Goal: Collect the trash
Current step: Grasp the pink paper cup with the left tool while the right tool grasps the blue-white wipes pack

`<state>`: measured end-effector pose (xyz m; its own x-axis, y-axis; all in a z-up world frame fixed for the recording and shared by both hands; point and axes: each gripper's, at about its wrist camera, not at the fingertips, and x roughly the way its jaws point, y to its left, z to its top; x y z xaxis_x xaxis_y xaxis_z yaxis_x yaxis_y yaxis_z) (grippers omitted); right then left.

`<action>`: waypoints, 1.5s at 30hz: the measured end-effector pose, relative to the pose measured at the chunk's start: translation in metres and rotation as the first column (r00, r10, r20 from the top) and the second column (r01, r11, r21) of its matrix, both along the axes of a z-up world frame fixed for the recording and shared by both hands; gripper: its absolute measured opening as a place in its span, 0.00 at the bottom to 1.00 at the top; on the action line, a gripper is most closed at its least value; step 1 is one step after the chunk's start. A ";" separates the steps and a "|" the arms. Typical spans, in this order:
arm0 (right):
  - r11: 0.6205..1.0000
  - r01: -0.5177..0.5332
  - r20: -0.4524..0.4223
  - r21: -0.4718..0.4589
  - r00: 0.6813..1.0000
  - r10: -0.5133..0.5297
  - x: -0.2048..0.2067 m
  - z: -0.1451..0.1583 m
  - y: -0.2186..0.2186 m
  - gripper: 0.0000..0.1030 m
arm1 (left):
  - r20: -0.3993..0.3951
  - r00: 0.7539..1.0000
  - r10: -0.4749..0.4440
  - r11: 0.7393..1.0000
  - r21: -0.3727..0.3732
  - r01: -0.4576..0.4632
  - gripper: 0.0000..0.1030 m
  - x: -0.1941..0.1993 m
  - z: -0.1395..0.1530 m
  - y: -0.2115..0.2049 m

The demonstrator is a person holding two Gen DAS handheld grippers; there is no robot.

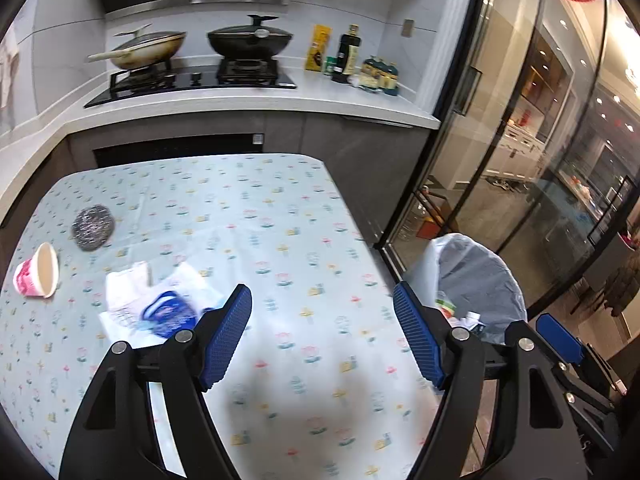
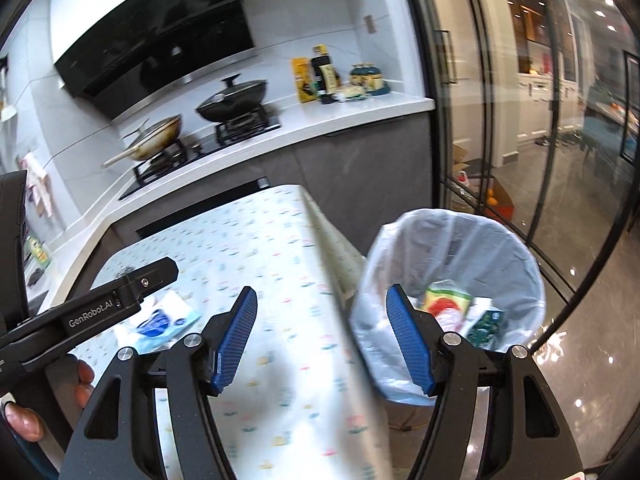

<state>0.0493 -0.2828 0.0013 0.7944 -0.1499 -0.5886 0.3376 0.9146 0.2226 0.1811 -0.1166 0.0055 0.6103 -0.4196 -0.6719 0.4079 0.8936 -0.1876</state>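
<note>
My left gripper (image 1: pixel 323 334) hovers open over the table (image 1: pixel 280 208), nothing between its blue pads. To its left lie a white and blue plastic wrapper (image 1: pixel 160 304), a pink and white cup (image 1: pixel 38 270) on its side and a steel wool scrubber (image 1: pixel 93 227). A lined trash bin (image 1: pixel 480 276) stands off the table's right edge. My right gripper (image 2: pixel 322 336) is open and empty above that edge, with the bin (image 2: pixel 460 248) just to its right; cartons and wrappers (image 2: pixel 446 300) lie inside. The wrapper (image 2: pixel 160 322) shows beneath a left gripper finger (image 2: pixel 152 276).
A counter (image 1: pixel 240 100) with a hob, two lidded pans (image 1: pixel 248 38) and bottles (image 1: pixel 348 54) runs behind the table. Glass sliding doors (image 2: pixel 500 120) stand to the right of the bin. A hand (image 2: pixel 24 416) holds the left gripper at the lower left of the right wrist view.
</note>
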 end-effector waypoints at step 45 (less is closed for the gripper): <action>0.968 -0.232 -0.210 0.092 0.946 0.246 0.141 -0.097 0.233 0.63 | -0.126 0.881 0.456 0.888 0.136 -0.440 0.88 0.136 -0.103 0.326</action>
<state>0.1900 -0.0502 -0.0959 0.6536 0.0730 -0.7533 0.1579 0.9603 0.2301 0.3171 0.2090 -0.0976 0.6054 -0.0507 -0.7943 -0.0663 0.9913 -0.1138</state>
